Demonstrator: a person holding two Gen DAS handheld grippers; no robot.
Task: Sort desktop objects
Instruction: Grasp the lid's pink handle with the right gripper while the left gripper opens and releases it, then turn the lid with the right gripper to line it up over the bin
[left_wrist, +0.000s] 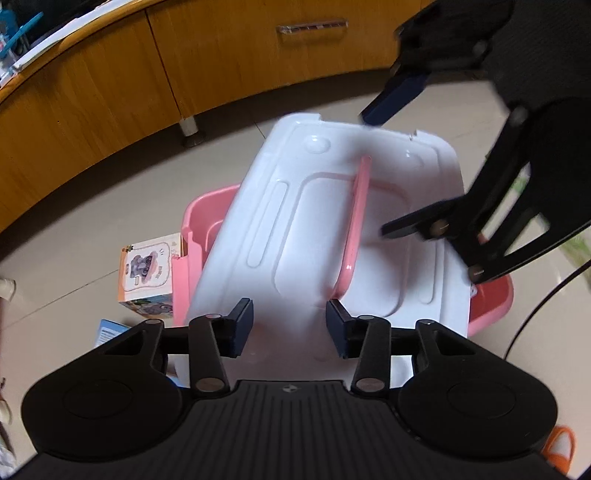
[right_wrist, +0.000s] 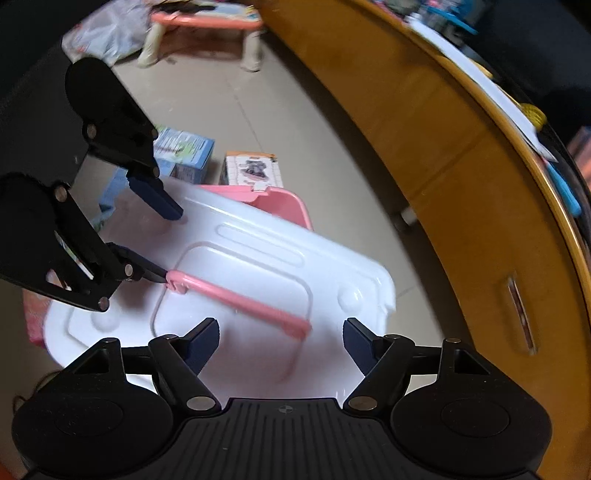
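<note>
Lid of white plastic lies askew across a pink storage bin on the tiled floor, leaving 1 corner of the bin uncovered. A pink carrying handle runs across the middle of the lid.

Both grippers hang over the lid with their jaws spread and nothing between them. The left gripper sits above the lid's near edge in its own view; in the right wrist view the left gripper appears at the left, with 1 finger at the hinge end of the handle, though contact cannot be confirmed. The right gripper hovers over the opposite part of the lid, and in the left wrist view the right gripper shows at the upper right, blurred.

Beside the bin's uncovered corner stands a small toy box with a cartoon print, and a blue box lies just beyond it. A curved wooden cabinet rises behind the bin, with a metal pull on 1 door. Papers and clutter rest along its top. Farther off stands a small pink play table.
</note>
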